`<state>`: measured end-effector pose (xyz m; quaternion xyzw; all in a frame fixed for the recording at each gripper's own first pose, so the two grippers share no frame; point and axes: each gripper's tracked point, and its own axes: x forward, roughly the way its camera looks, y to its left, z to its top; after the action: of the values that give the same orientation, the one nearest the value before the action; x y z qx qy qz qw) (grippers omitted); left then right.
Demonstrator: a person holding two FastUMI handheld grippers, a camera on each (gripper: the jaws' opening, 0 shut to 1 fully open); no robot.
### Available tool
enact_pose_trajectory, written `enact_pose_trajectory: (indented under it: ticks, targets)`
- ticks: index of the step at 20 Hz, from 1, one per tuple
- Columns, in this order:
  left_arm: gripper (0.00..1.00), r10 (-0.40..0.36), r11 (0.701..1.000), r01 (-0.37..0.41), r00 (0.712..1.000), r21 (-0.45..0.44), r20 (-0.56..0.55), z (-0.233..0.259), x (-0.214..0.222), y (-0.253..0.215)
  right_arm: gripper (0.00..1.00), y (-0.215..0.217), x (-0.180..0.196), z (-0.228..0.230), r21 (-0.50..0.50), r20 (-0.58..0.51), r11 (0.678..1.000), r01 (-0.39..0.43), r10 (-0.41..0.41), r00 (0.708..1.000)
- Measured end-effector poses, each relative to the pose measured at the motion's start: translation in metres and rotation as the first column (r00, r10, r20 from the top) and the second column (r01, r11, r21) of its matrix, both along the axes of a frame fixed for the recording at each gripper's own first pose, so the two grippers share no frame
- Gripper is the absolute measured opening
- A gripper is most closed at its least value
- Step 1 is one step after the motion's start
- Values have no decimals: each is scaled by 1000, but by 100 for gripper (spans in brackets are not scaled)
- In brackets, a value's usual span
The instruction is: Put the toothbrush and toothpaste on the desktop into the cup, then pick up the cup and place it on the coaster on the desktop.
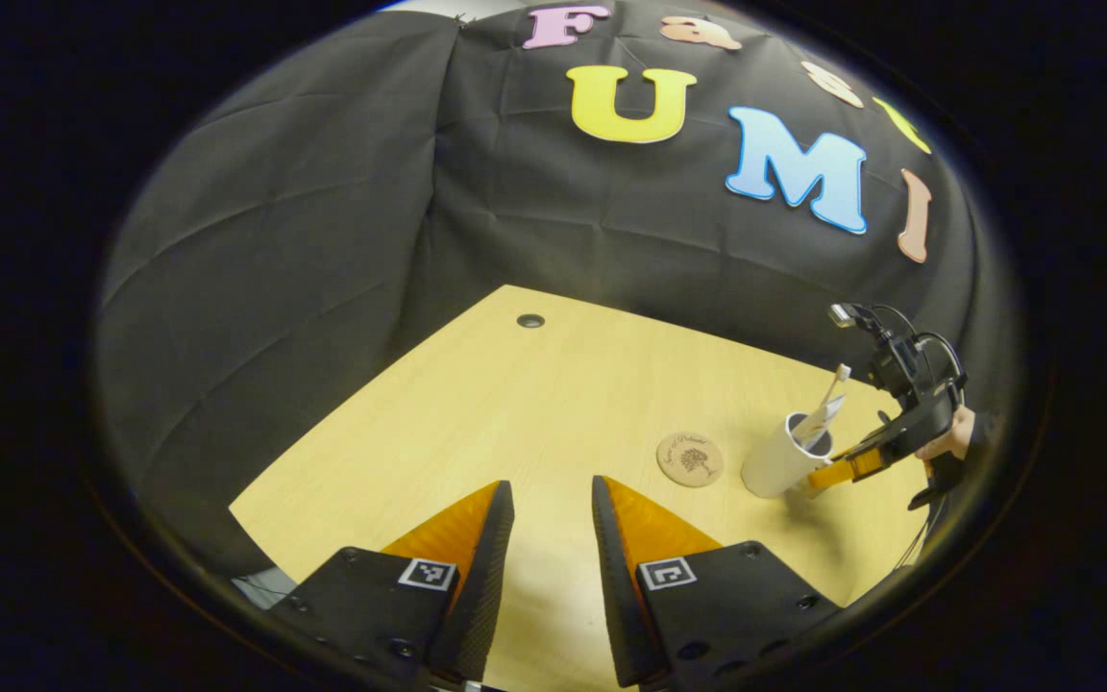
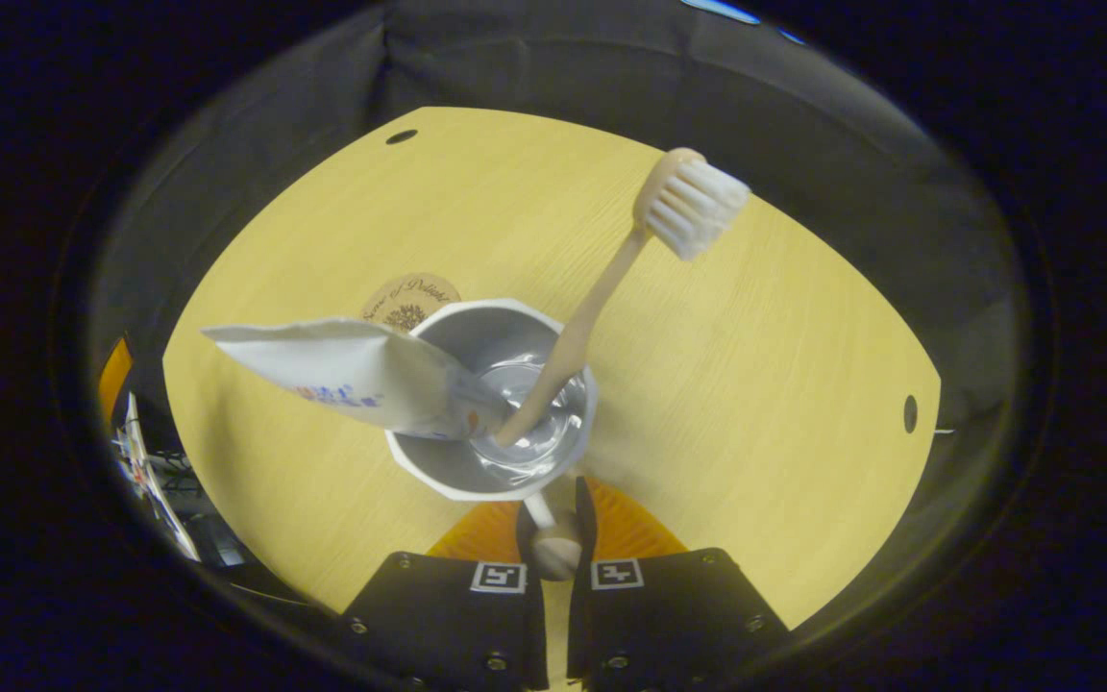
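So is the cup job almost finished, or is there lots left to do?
Nearly finished. The toothbrush and toothpaste already stand in the cup. The right gripper is shut on the cup's handle. What's left: lifting the cup onto the coaster, which sits bare beside it. The left gripper is open, away from the cup.

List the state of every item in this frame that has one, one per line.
cup: upright on the desk, beside the coaster, handle gripped.
toothbrush: in the cup, bristles up, leaning.
toothpaste: in the cup, leaning over the rim.
coaster: bare, flat on the desk.
right gripper: shut on the cup's handle.
left gripper: open, holding nothing, above the desk.
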<state>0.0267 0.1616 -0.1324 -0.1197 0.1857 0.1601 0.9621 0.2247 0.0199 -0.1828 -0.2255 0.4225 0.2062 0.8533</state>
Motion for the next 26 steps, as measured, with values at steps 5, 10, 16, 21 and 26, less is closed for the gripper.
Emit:
enact_pose_trajectory:
  ticks: [5, 10, 16, 21, 26]
  targets:
    - [59, -4, 1000, 4, 1000, 0, -8, 0, -5, 2, 10, 27, -2, 9, 53, -2, 999, -5, 6, 1000]
    - [55, 3, 1000, -3, 1000, 3, -16, 0, -7, 10, 10, 65, 1, 16, 79, 6, 996, -36, 36, 999]
    - [55, 20, 1000, -20, 1000, 5, -23, -1, -19, 28, 10, 96, 7, 11, 53, -1, 997, -50, 50, 999]
    - [59, 28, 1000, -28, 999, -1, -24, -1, -21, 41, 10, 114, 6, 9, 11, 3, 999, -49, 49, 999]
    - [59, 14, 1000, -14, 1000, -3, -23, -1, -21, 45, 13, 126, 5, 9, -9, -5, 1000, -25, 25, 1000]
